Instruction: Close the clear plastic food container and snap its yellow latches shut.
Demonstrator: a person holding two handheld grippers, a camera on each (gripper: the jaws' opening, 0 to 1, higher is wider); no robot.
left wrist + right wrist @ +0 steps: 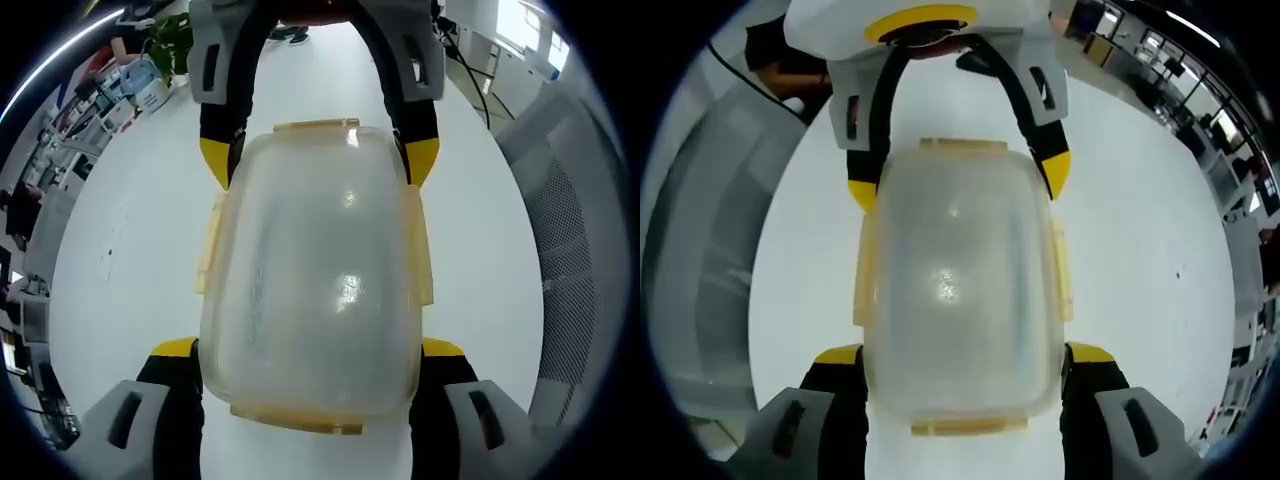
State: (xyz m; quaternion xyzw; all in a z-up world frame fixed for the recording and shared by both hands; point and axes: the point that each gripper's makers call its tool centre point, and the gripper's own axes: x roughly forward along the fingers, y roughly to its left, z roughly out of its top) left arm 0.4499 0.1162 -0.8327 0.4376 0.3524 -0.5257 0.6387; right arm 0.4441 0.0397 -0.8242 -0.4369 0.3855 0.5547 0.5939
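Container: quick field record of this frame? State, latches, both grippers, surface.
container: clear plastic container, lid on, on white table
latches: yellow latches on all four sides; snapped or not, cannot tell
left gripper: jaws open, one either side of the near end of the container
right gripper: jaws open, one either side of the opposite end
contact: jaw tips look close to the container walls; touching unclear
surroundings: mesh chair beside the table
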